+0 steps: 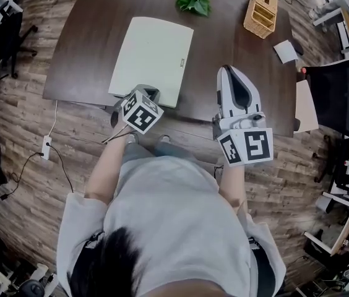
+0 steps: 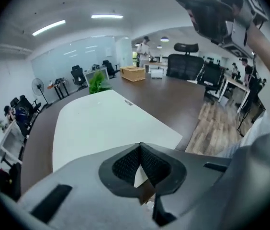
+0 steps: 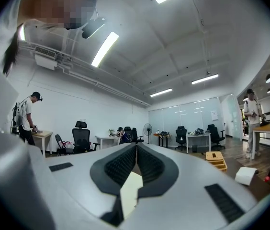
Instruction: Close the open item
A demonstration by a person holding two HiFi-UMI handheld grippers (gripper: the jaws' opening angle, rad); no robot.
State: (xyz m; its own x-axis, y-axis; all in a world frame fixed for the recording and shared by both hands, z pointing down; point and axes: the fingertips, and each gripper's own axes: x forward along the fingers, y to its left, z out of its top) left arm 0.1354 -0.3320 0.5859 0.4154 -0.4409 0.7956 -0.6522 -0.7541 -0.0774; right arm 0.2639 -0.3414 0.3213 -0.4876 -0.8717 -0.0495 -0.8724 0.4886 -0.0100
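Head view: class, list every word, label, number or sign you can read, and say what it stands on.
None can be read.
The white case has a small dark mark near one edge: too small to read.
The left tool and right tool bear cubes with black-and-white square markers: no letters or numbers.

A: You worked in an open-plan office.

B: Yes. Around you stood black swivel chairs (image 3: 81, 138), white desks (image 3: 198, 137) and a pedestal fan (image 3: 148, 128). Strip lights (image 3: 105, 48) ran overhead, a glass partition (image 3: 192, 113) closed one end, and plank flooring (image 1: 32, 129) lay under your table (image 1: 224, 48).
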